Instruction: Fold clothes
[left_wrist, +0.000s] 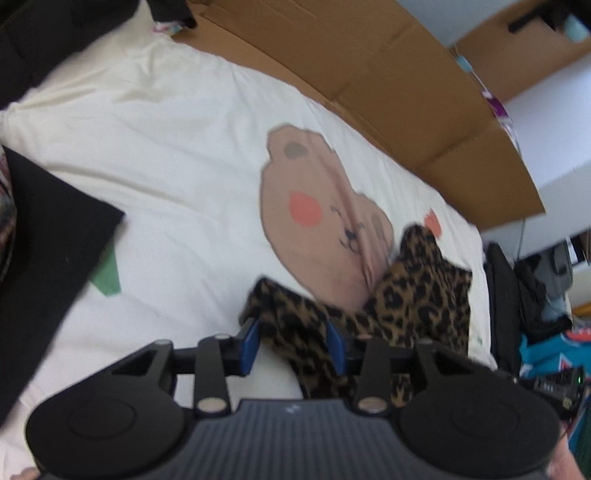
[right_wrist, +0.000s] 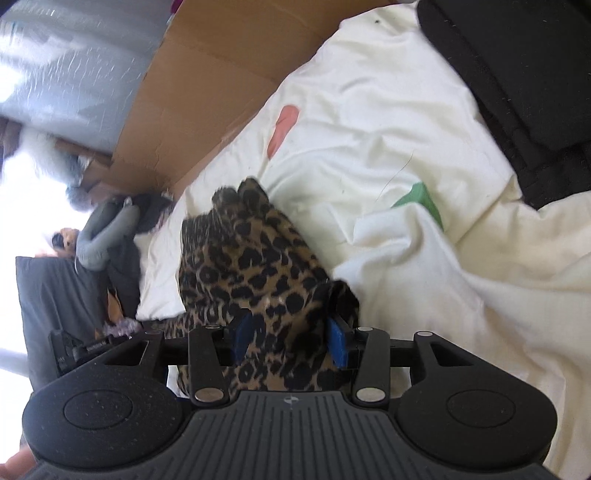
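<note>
**On the cream bedding, a leopard garment lies between both sets of parted jaws**

On the bed, going left to right in the left wrist view, we see a black cloth (left_wrist: 48, 236) covering the left edge of the cream duvet (left_wrist: 166, 155), then open bedding around a printed bear face (left_wrist: 314, 218), then a cardboard sheet (left_wrist: 388, 85) bounding the far edge. Our left gripper (left_wrist: 293, 345) has its jaws parted; the leopard-print garment (left_wrist: 417, 295) passes between the blue pads (left_wrist: 250, 345) without being pinched, leaning toward the right one.

In the right wrist view, clutter and the cardboard fill the left. Our right gripper (right_wrist: 290, 339) also stands parted, with the garment bunched loosely between its pads (right_wrist: 338, 345) and heaped ahead of them. To the right lies rumpled, free duvet, and a black fabric item (right_wrist: 517, 92) closes off the upper right corner.
</note>
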